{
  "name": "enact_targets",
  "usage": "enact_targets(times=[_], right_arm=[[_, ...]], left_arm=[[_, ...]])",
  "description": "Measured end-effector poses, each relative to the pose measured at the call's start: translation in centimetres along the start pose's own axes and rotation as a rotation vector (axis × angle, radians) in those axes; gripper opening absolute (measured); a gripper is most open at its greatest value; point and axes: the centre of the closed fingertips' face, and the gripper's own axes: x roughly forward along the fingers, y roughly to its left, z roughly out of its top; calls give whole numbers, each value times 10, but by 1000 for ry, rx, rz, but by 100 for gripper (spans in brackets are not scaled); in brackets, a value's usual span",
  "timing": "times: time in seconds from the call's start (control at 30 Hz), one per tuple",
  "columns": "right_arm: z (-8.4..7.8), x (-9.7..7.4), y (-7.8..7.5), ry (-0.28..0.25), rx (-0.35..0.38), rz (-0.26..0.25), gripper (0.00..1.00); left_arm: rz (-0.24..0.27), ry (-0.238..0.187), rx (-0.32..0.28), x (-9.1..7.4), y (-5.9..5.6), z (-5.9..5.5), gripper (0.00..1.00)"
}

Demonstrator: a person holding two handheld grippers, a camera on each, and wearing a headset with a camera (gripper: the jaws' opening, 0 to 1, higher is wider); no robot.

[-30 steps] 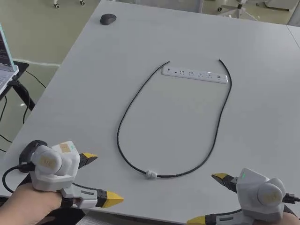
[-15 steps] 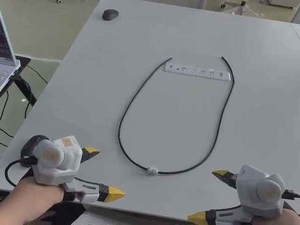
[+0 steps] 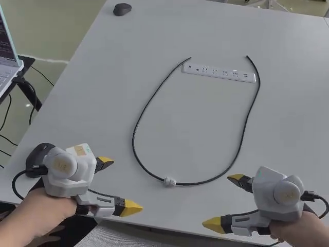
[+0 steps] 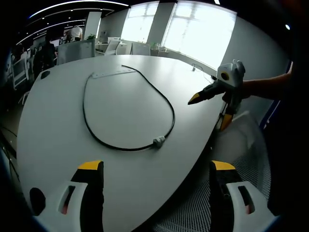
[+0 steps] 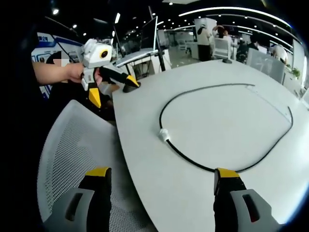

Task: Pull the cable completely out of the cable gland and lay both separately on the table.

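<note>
A long black cable (image 3: 145, 109) lies in a big U on the white table (image 3: 103, 82). A small white cable gland (image 3: 168, 181) is threaded on it at the bottom of the loop, seen too as the gland (image 4: 159, 141) and the gland (image 5: 163, 135). My left gripper (image 3: 117, 185) hovers at the table's near left edge, open and empty. My right gripper (image 3: 226, 200) hovers at the near right edge, open and empty. Each stands well short of the gland. The cable (image 4: 96, 137) and the cable (image 5: 193, 162) curve away ahead of the jaws.
A white power strip (image 3: 220, 73) lies between the cable's two far ends. A dark mouse (image 3: 122, 9) sits at the far left corner. A laptop (image 3: 6, 56) stands on a stand left of the table. A mesh chair seat (image 5: 72, 159) is below the near edge.
The head camera has shifted, so the table sits higher in view. Both grippers have risen slightly toward the table edge, still open. Cable and gland lie unmoved.
</note>
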Motion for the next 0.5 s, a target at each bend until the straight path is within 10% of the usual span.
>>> enact_targets(times=[0.5], right_arm=[[24,33,2,39,-78,32,78]], left_arm=[[2,-10,-7,0,0,-2,91]])
